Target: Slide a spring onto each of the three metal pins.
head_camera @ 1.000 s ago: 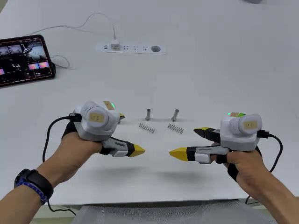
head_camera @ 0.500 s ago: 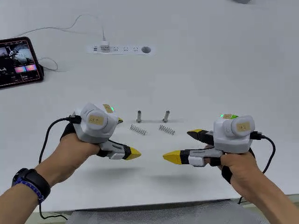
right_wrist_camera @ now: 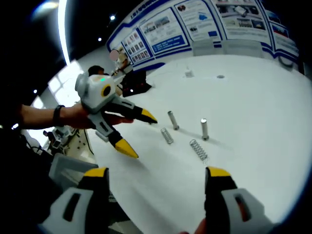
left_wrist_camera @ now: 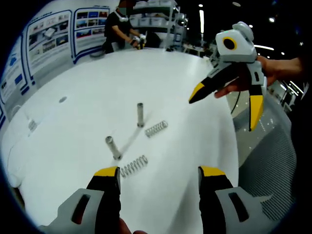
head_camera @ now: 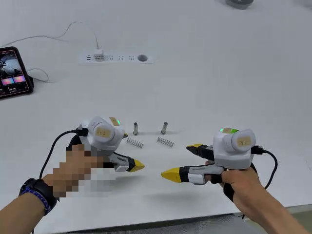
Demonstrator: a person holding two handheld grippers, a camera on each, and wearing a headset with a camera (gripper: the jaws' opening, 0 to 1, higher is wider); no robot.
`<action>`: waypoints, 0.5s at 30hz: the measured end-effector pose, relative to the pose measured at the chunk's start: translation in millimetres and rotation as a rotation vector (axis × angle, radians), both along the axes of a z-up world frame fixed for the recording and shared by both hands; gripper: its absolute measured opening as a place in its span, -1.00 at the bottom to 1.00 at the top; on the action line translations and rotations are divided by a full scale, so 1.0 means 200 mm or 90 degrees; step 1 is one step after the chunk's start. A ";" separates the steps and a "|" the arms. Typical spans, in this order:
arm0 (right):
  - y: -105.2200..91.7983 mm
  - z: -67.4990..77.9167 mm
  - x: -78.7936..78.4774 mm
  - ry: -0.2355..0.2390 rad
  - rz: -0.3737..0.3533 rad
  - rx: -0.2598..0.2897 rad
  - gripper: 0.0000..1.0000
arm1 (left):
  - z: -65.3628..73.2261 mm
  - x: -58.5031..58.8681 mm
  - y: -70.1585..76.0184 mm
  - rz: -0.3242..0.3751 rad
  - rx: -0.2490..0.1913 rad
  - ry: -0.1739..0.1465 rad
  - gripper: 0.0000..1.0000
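Note:
Two short metal pins [head_camera: 135,128] [head_camera: 165,127] stand upright on the white table. A spring [head_camera: 134,142] lies flat in front of the left pin, and another spring [head_camera: 165,142] lies before the right pin. My left gripper [head_camera: 130,151] hovers open just left of the near spring, nothing between its jaws. My right gripper [head_camera: 180,160] is open too, in front and to the right of the springs. The left gripper view looks past its own jaws [left_wrist_camera: 159,171] at the pins [left_wrist_camera: 113,147] [left_wrist_camera: 140,114] and springs [left_wrist_camera: 133,166] [left_wrist_camera: 156,128]. The right gripper view shows the pins [right_wrist_camera: 172,120] [right_wrist_camera: 204,128] and springs [right_wrist_camera: 166,135] [right_wrist_camera: 198,149].
A white power strip [head_camera: 117,58] with a plugged-in cable lies at the back of the table. A tablet [head_camera: 12,73] with a lit screen sits at the far left. The table's front edge [head_camera: 146,222] runs close below the hands.
The head camera has swung, so the whole scene sits lower and further left. Both grippers stay open in about the same place in front of the pins and springs.

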State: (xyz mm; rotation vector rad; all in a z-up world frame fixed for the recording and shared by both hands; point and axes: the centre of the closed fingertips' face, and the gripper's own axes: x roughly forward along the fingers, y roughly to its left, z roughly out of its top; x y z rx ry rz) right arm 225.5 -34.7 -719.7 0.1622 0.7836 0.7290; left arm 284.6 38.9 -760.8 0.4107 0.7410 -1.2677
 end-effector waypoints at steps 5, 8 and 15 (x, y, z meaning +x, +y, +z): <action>-0.01 0.00 -0.01 0.002 -0.001 0.001 0.64 | -0.04 0.02 -0.04 0.000 0.000 0.009 0.28; -0.01 0.00 -0.01 0.004 -0.004 0.004 0.64 | -0.08 0.05 -0.06 0.006 0.000 0.014 0.24; 0.01 -0.01 -0.02 0.008 0.000 0.006 0.64 | -0.13 0.09 -0.09 0.019 0.005 0.025 0.15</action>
